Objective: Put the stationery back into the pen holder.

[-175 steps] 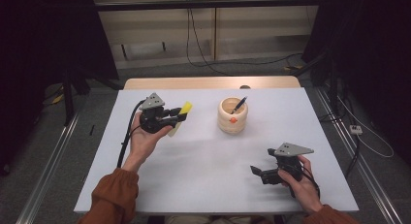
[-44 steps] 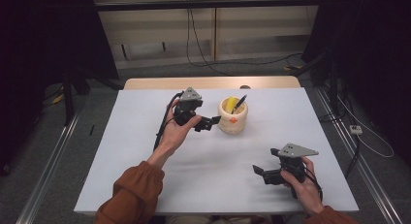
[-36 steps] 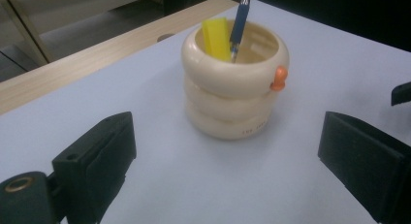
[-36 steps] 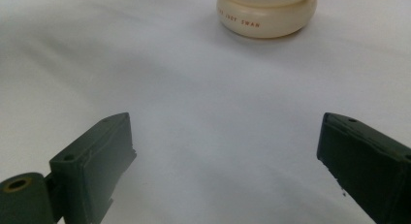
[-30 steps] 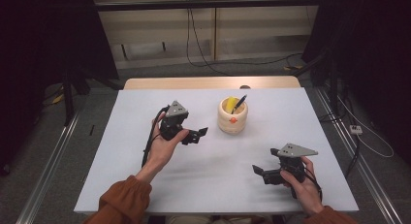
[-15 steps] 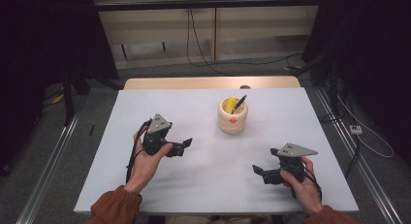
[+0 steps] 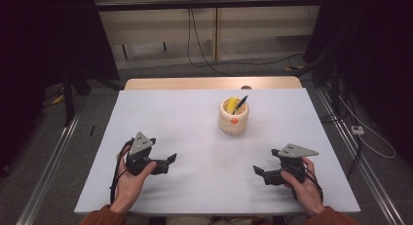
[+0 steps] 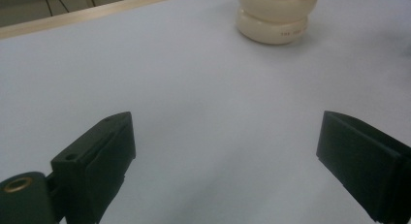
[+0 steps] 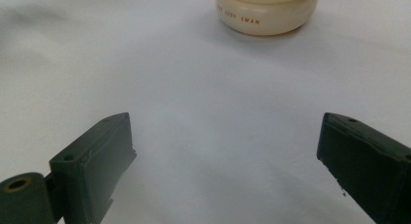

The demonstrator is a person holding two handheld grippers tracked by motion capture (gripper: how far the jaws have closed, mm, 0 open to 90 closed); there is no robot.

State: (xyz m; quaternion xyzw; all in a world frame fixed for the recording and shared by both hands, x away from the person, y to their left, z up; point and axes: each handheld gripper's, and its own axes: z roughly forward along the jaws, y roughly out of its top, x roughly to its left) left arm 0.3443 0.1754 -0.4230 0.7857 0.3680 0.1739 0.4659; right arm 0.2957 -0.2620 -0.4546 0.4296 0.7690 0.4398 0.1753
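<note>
While both my hands rest low on the near part of the white table [image 7: 195,113], I hold one claw in each. My left claw [image 7: 168,161] sits at the near left, pointing right, with its grey three-cornered plate on top; my right claw [image 7: 258,172] sits at the near right, pointing left toward the middle. Both are spread wide with nothing between the jaws: in the left gripper view and in the right gripper view alike, bare table fills the gap between the two black pads.

The cream-coloured cup [image 7: 233,119] stands upright on the far half of the table, a little right of centre, well apart from both claws. It lies far and to the right of my left claw, and far and slightly to the left of my right claw. A yellow thing [image 7: 231,104] and a black pen [image 7: 241,102] stick up out of it, the pen leaning to the right. An orange dot marks the near side of the cup.

In the left gripper view the cup's ribbed base [image 8: 277,20] shows at the top, right of the middle. In the right gripper view the base [image 9: 266,13] shows at the top, near the middle, with small red lettering around it.
</note>
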